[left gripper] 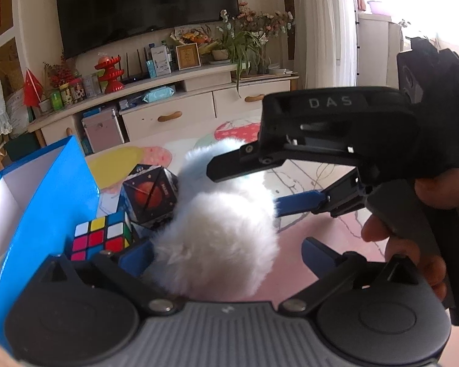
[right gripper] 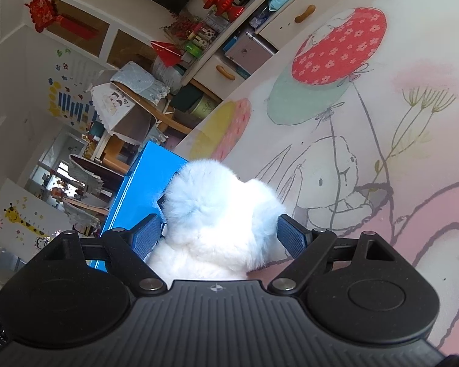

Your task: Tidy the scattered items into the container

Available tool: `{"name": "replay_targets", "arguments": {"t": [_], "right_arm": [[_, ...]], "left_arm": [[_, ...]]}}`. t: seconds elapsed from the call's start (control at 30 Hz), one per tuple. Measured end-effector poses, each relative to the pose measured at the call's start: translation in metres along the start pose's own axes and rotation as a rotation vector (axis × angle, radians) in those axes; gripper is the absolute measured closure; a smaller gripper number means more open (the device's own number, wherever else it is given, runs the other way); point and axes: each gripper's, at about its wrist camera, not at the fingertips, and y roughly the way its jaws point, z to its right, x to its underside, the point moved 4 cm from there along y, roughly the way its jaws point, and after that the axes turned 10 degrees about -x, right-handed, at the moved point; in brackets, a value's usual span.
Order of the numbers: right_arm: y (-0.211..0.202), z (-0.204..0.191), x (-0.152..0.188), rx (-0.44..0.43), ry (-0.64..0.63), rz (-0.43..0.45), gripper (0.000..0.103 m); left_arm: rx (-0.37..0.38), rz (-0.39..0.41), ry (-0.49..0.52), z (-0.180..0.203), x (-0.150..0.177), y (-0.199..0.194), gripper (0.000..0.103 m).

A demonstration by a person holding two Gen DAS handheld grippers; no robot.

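Both claws flank fluffy toy (left gripper: pixel 217 229); right claw (right gripper: pixel 220 238) seemingly gripping.

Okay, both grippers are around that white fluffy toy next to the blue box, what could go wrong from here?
1. The left gripper is open around the fluffy toy, and the right gripper pinches mostly fur, so the toy may slip.
2. The Rubik's cube and planet-print cube sit between the toy and the blue box; swinging across could knock them.
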Motion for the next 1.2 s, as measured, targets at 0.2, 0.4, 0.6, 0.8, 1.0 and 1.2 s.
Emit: {"name": "replay_targets", "arguments": {"t": [0.2,0.4,0.6,0.8,1.0,1.2], "right_arm": [[0.004,0.0,-0.002,-0.024,0.003,-0.013,0.0],[0.008,-0.003,-0.002,-0.02,-0.028,-0.029,0.0],[0.01,-0.005,-0.002,-0.021,-0.051,-0.034,0.0],[0.01,-0.002,-0.002,-0.01,-0.05,-0.025,0.012],[0.011,0.002,-0.002,0.003,-0.048,-0.024,0.027],[0.01,0.001,0.0,0.007,-0.056,-0.02,0.03]], "left_arm": [[-0.003,-0.021,-0.003,-0.002,0.002,0.005,0.001],[-0.005,-0.046,0.001,-0.002,0.004,0.01,0.006],[0.014,-0.059,-0.009,-0.004,0.005,0.014,0.011],[0.009,-0.074,-0.01,-0.006,0.007,0.018,0.03],[0.001,-0.077,-0.019,-0.011,0.005,0.019,0.048],[-0.004,-0.06,-0.02,-0.011,0.004,0.016,0.052]]}}
